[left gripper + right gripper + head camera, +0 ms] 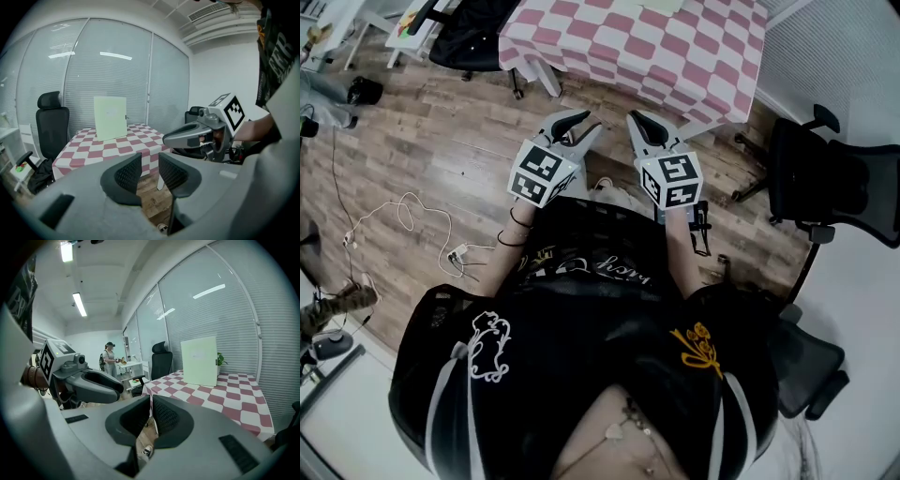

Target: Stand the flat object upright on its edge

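A pale green flat board (110, 118) stands upright on its edge on the pink-and-white checkered table (93, 152), far from both grippers. The right gripper view shows the same board (200, 361) on the table (225, 397). In the head view both grippers are held close to the person's body, short of the table (628, 56). My left gripper (572, 120) (150, 161) has a narrow gap between its jaws and nothing in it. My right gripper (642, 120) (151, 401) is shut and empty.
Black office chairs stand at the right (834, 178) and behind the table (51, 126). White cables (403, 220) lie on the wood floor at the left. A person (109, 359) stands far back by a white desk. A small plant (219, 361) is behind the board.
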